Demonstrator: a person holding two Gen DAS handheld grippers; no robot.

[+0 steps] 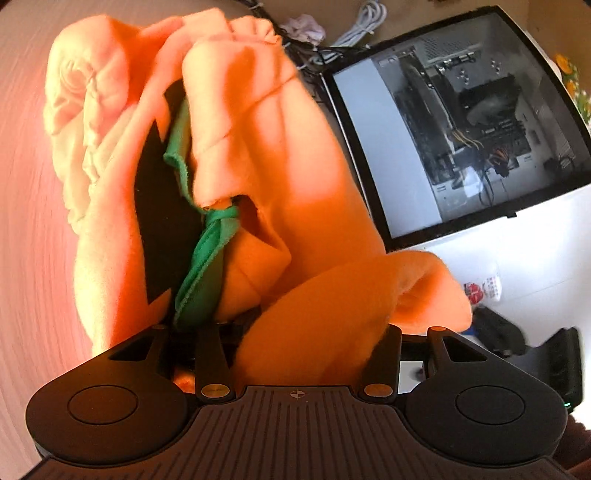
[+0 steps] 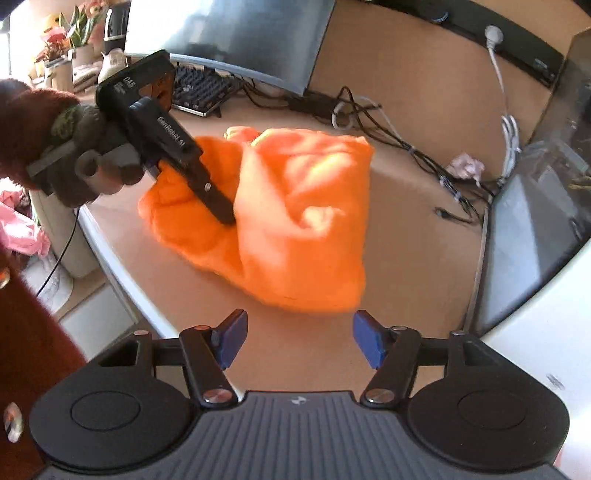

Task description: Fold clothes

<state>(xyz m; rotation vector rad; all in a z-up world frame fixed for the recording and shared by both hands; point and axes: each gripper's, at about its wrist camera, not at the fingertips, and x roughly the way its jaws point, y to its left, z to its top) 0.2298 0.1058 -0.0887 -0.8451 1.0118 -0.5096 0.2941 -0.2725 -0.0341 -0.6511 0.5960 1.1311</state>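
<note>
An orange fleece garment (image 2: 303, 214) lies bunched on the brown desk (image 2: 406, 221). In the left wrist view the orange garment (image 1: 266, 147) fills the middle, showing a green trim (image 1: 207, 258) and a black patch (image 1: 162, 221). My left gripper (image 1: 299, 332) has orange cloth bunched between its jaws, which hides its fingertips. In the right wrist view the left gripper (image 2: 221, 210), held by a gloved hand (image 2: 74, 147), digs into a fold of the garment from the left. My right gripper (image 2: 299, 339) stands open short of the garment's near edge, with nothing between its blue pads (image 2: 232, 338).
A white computer case with a glass side (image 2: 535, 240) stands at the right, close to the garment. A tangle of cables (image 2: 388, 122), a keyboard (image 2: 203, 92) and a monitor (image 2: 240, 33) sit behind. A crumpled tissue (image 2: 465, 166) lies near the case. The desk edge (image 2: 110, 251) runs along the left.
</note>
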